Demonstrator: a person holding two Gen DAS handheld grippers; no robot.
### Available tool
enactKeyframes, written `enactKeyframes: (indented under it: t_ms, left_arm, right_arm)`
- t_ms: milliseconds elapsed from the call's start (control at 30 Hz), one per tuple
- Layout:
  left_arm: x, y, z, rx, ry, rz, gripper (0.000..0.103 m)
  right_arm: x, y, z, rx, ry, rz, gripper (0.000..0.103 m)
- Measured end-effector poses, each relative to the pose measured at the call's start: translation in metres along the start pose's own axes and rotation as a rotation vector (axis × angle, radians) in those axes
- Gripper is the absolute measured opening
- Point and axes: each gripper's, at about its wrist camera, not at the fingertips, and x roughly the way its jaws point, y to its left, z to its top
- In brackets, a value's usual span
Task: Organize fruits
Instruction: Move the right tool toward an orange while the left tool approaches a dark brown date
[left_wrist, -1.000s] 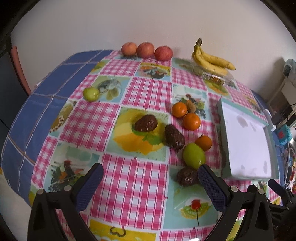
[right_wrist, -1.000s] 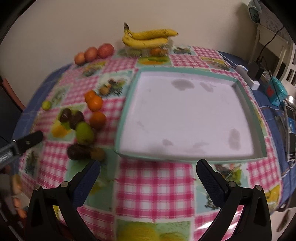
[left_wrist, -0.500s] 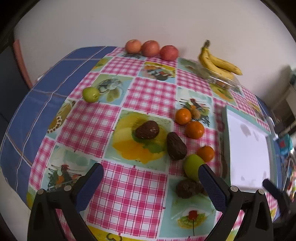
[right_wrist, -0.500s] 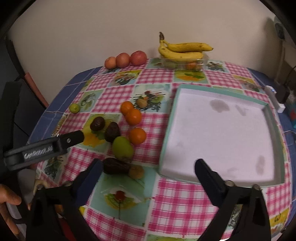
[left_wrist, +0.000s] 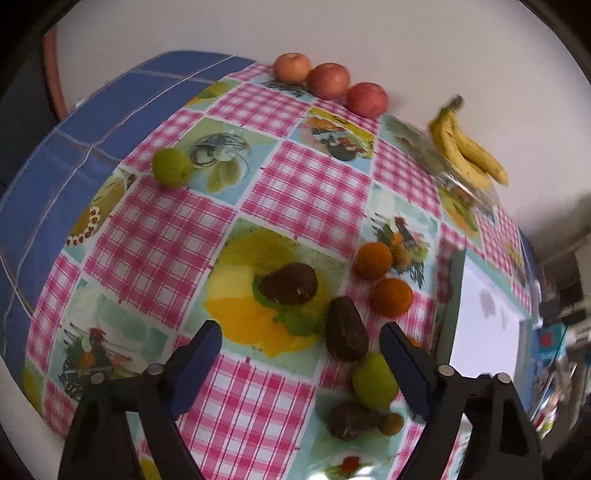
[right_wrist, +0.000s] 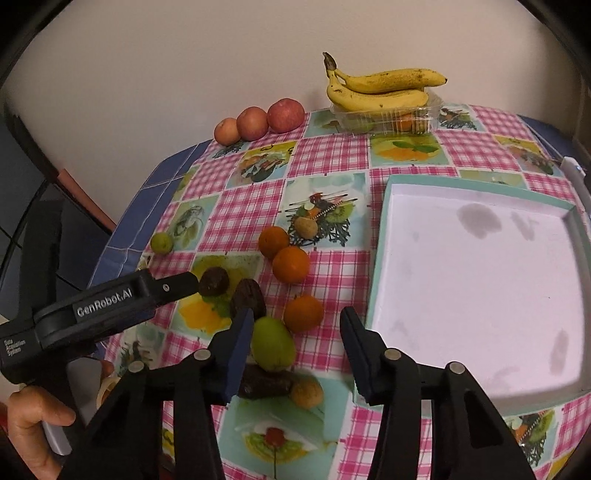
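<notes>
Loose fruit lies mid-table: two dark avocados (left_wrist: 290, 284) (left_wrist: 345, 328), three oranges (right_wrist: 273, 242) (right_wrist: 291, 264) (right_wrist: 303, 313), and a green pear-like fruit (right_wrist: 272, 343). My left gripper (left_wrist: 301, 350) is open, low over the cloth, with both avocados just ahead of its fingertips. My right gripper (right_wrist: 297, 332) is open too; the green fruit sits between its fingers, close to the left one. The empty white tray (right_wrist: 476, 291) with a teal rim lies to the right. Neither gripper holds anything.
Three apples (right_wrist: 286, 115) and bananas (right_wrist: 380, 88) on a clear plastic box (right_wrist: 388, 118) stand along the wall. A small green fruit (left_wrist: 170, 167) lies far left. A dark fruit (right_wrist: 264, 382) and a small brown one (right_wrist: 306, 393) lie near the front. A hand (right_wrist: 33, 421) holds the left gripper.
The right gripper has swung left, from facing the tray to straddling the green fruit. The left gripper has moved forward and closer to the avocados. Both stay open.
</notes>
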Motion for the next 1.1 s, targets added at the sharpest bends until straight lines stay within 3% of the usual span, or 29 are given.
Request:
enactKeyframes:
  t_ms: [67,133,267,533,700,900,1100]
  left_arm:
    - [0.003,0.004,0.007,-0.023,0.002,-0.012,0.087]
    - [0.007,0.003,0.013,-0.021,0.009,-0.008,0.080]
    - [0.020,0.003,0.022,-0.029,0.032,-0.008,0.079]
    - [0.054,0.003,0.029,-0.043,0.091,-0.002,0.060]
    - [0.067,0.006,0.025,-0.048,0.120,-0.010,0.043]
    - [0.066,0.007,0.024,-0.049,0.109,-0.016,0.035]
    - [0.054,0.007,0.024,-0.043,0.085,-0.011,0.033]
  right_arm:
    - [0.005,0.001,0.006,0.000,0.012,-0.003,0.046]
    - [0.014,0.002,0.012,0.005,0.033,0.000,0.044]
    - [0.033,0.000,0.017,0.020,0.079,0.004,0.042]
    - [0.068,-0.005,0.010,0.041,0.165,-0.007,0.037]
    - [0.072,-0.009,0.007,0.045,0.163,-0.038,0.036]
    - [0.075,-0.012,0.006,0.069,0.169,-0.027,0.036]
    - [0.060,-0.011,0.010,0.079,0.125,-0.007,0.036]
